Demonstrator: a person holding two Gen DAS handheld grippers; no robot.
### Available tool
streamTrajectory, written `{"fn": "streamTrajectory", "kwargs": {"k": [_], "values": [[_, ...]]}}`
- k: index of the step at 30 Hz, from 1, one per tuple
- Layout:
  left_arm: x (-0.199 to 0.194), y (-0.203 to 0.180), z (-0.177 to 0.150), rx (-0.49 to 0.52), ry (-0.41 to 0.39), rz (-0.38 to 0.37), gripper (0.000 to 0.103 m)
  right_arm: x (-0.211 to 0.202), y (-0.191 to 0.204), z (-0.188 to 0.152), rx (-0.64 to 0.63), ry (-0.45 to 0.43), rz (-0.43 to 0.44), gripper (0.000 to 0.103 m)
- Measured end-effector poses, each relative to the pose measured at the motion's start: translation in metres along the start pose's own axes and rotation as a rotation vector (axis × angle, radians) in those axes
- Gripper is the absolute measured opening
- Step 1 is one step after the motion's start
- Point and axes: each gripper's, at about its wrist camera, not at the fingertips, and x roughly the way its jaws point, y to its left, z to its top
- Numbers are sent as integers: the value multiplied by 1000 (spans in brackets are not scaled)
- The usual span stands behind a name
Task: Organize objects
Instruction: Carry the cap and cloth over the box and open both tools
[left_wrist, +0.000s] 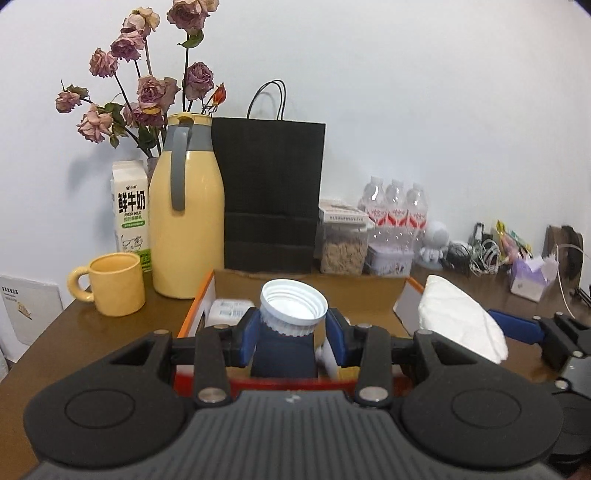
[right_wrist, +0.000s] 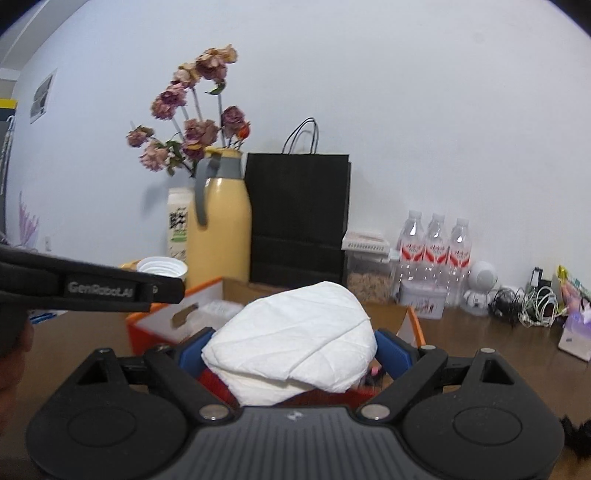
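A dark blue bottle (left_wrist: 282, 354) with a white threaded neck (left_wrist: 293, 308), uncapped and upright, is over the orange-edged cardboard box (left_wrist: 195, 310). At the bottle's 3 o'clock, a folded white cloth (right_wrist: 295, 332) is over the same box's right half.

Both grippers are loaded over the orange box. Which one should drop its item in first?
Left, probably. The left gripper holds the dark bottle upright, low inside the orange box. The right gripper holds the white tissue pack above the box's near edge.
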Motion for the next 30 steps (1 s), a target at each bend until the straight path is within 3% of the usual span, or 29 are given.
{"fn": "streamTrajectory", "kwargs": {"k": [7,12,23,26,27,28,30], "values": [[48,1,20,-30,-14,8,39,68,-9,19,42,37,-49,91],[99,7,19,-70,58,25,39,112,-16,16,76,83,-84,91],[124,10,3,-56,112,46,42,129,-25,-4,78,155,-100,93],[119,10,3,-58,90,55,73,125,-20,-7,54,154,-104,102],[117,11,3,-63,77,59,92,124,-19,-7,49,150,-107,103],[115,10,3,-65,64,67,103,123,-19,-7,45,146,-107,103],[113,9,3,-62,42,83,103,120,-19,-6,46,138,-108,103]]}}
